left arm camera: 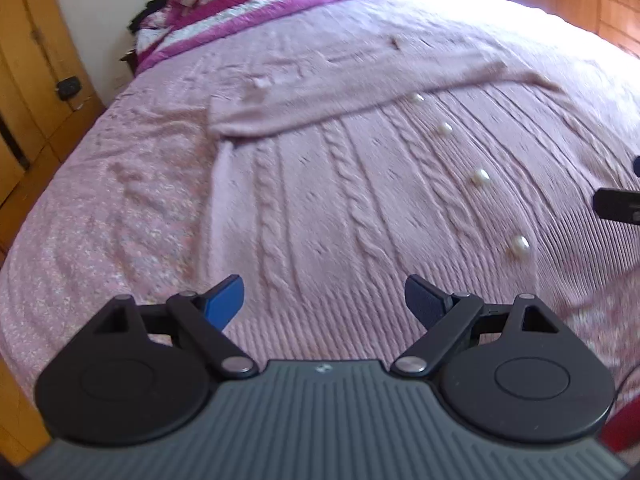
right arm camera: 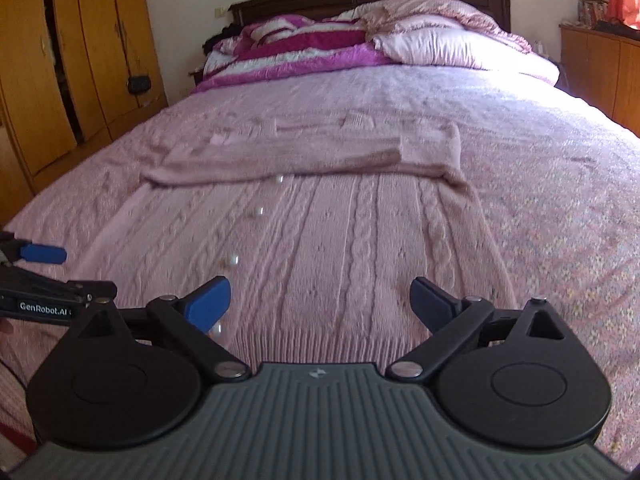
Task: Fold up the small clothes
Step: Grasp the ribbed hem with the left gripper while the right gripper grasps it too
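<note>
**Folding barely begun: sleeves in, body still flat**

Lying face up on the pink bedspread (right arm camera: 540, 184), the pink cable-knit cardigan (right arm camera: 360, 240) has its hem nearest both grippers and its collar end toward the pillows (right arm camera: 440, 44). A row of pearl buttons (left arm camera: 481, 177) runs up its front. Across the upper part, the sleeves (right arm camera: 320, 156) appear already folded in, forming a band that crosses the chest from side to side; blur makes it hard to tell how neatly they overlap.

What seems left is the main fold: bringing the hem up over that band, perhaps once more after that, to make a small packet.

The left gripper (left arm camera: 324, 300) hovers over the left part of the hem with its fingers wide apart and nothing between them. The right gripper (right arm camera: 320, 304) hovers over the right part of the hem, fingers likewise spread and empty. Neither one visibly touches the knit, so the hem does not look grasped yet.
</note>
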Tool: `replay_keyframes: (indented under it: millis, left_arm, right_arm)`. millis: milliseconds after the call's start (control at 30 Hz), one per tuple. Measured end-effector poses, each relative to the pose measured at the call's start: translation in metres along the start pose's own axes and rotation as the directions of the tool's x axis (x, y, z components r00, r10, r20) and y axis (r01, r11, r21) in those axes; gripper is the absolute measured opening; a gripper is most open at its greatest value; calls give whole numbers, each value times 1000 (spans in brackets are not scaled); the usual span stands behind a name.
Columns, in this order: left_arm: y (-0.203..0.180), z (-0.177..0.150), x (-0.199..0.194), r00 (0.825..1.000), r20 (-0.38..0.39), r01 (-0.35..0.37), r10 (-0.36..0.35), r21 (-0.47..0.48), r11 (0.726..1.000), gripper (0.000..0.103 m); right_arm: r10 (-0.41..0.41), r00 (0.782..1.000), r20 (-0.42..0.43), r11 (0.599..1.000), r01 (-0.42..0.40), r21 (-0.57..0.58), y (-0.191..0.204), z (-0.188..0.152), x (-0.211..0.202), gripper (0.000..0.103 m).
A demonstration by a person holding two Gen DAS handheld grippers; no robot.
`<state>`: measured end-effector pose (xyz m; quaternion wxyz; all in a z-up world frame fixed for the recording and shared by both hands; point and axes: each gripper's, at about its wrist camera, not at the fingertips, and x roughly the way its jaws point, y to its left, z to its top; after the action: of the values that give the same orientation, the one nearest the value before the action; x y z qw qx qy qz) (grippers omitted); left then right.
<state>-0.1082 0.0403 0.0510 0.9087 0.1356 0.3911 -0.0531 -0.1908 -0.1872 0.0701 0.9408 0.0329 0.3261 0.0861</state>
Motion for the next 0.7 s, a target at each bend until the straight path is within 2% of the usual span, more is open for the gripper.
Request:
replay_keyframes:
  millis: [167, 367, 467, 533, 600, 700]
  left_arm:
    - [-19, -12, 1, 997, -22, 75, -73, 90, 993, 89]
    - [-48, -29, 8, 991, -49, 135, -127, 252, 958, 89]
    - [-60, -34, 16, 991, -72, 127, -110, 310, 942, 89]
    - [-66, -36, 22, 995, -70, 92, -72, 345, 934, 89]
    - [-69, -35, 24, 999, -40, 34, -21, 375, 927, 91]
    - [-65, -31, 23, 1000, 2, 10, -11, 356, 934, 91]
  right_arm:
    - [6, 997, -71, 998, -10, -57, 9, -15, 10, 100]
    - [1, 995, -97, 998, -7, -59, 11, -20, 17, 100]
    - [-4, 995, -101, 998, -2, -61, 10, -22, 18, 100]
    - [-11, 994, -108, 998, 4, -64, 8, -23, 19, 100]
    - [-17, 993, -113, 998, 10, -63, 6, -24, 21, 100]
    - [-21, 992, -122, 999, 14, -52, 4, -28, 22, 100]
